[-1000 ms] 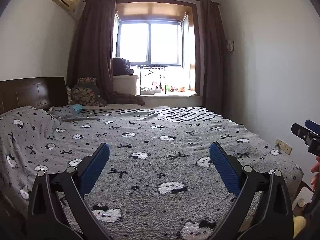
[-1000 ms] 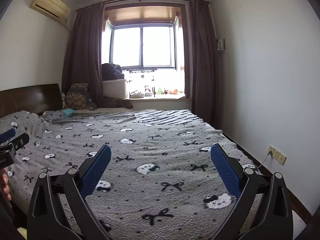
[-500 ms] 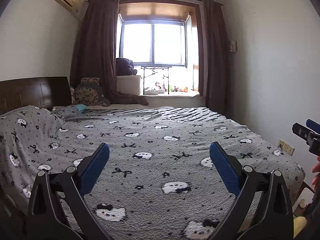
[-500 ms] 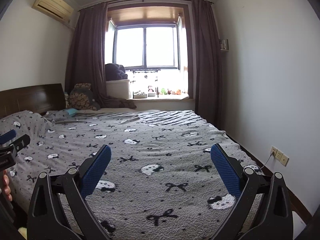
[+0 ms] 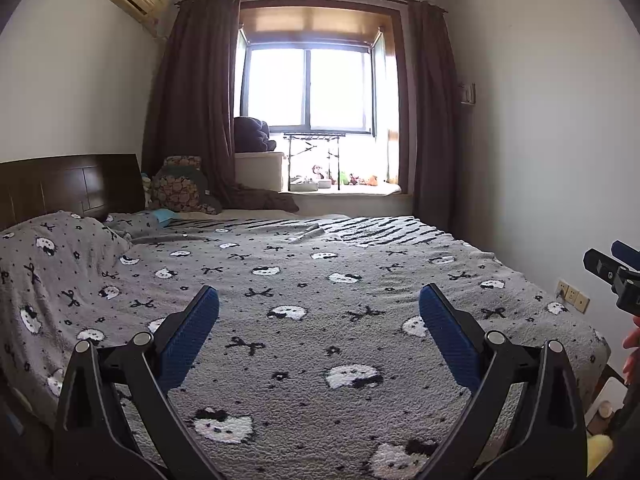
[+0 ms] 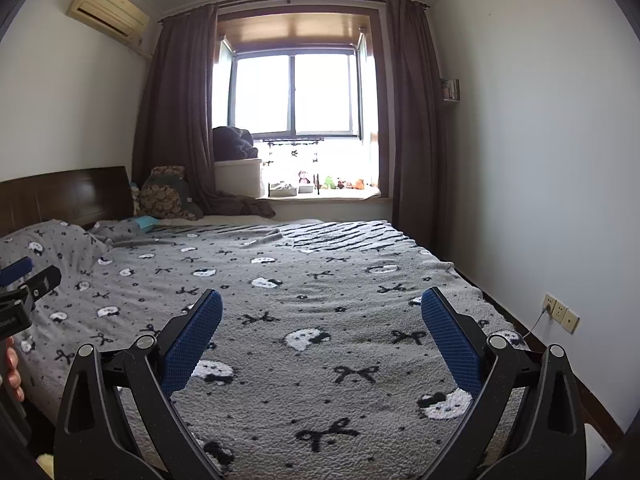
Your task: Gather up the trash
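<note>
My left gripper (image 5: 319,300) is open and empty, held above the foot of a bed (image 5: 320,280) with a grey cat-and-bow blanket. My right gripper (image 6: 321,304) is open and empty too, held over the same bed (image 6: 320,280) a little to the right. The right gripper shows at the right edge of the left wrist view (image 5: 612,276); the left gripper shows at the left edge of the right wrist view (image 6: 24,292). A small light blue item (image 5: 164,214) lies near the pillows (image 6: 146,222). I cannot pick out clear trash on the blanket.
A dark headboard (image 5: 68,188) is at the left, a patterned cushion (image 5: 178,190) by the curtain. The window sill (image 5: 348,190) holds small toys and a rack. A wall socket (image 6: 560,314) is low on the right wall. Small items sit on the floor at right (image 5: 604,408).
Both views have swung slightly left and tilted up a little; the window and bed have shifted right in the frames. Both grippers stay open.
</note>
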`<state>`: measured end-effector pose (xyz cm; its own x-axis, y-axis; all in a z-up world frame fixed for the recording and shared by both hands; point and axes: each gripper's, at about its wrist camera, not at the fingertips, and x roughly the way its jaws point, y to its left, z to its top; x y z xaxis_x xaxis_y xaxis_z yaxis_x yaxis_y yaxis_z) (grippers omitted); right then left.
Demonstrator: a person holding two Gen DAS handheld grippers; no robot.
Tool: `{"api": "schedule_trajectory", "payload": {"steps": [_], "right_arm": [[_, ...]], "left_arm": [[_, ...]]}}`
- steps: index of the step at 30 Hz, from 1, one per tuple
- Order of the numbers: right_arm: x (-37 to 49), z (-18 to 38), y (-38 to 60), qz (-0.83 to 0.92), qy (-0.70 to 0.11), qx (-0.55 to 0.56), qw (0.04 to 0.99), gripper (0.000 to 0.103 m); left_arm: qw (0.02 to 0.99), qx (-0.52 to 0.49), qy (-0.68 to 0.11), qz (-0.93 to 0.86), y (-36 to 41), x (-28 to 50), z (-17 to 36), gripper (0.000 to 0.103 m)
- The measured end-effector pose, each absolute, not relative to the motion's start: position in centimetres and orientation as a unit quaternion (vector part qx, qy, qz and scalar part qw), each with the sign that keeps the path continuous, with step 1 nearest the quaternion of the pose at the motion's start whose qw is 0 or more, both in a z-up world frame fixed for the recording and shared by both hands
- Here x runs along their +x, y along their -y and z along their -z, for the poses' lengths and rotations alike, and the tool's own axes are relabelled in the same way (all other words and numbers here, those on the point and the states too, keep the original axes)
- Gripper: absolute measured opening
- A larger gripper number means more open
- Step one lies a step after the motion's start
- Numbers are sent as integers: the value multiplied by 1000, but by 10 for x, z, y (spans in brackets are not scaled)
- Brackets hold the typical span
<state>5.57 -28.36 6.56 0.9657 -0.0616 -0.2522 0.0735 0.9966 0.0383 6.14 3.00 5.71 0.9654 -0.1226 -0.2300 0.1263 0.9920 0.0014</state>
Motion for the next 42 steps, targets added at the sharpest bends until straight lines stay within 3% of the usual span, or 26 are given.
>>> {"api": "schedule_trajectory", "payload": {"steps": [42], "right_arm": [[58,-71,276,20,-125,17,992,100]], "left_arm": [[991,8,-118,58,-33,56,-58,95]]}}
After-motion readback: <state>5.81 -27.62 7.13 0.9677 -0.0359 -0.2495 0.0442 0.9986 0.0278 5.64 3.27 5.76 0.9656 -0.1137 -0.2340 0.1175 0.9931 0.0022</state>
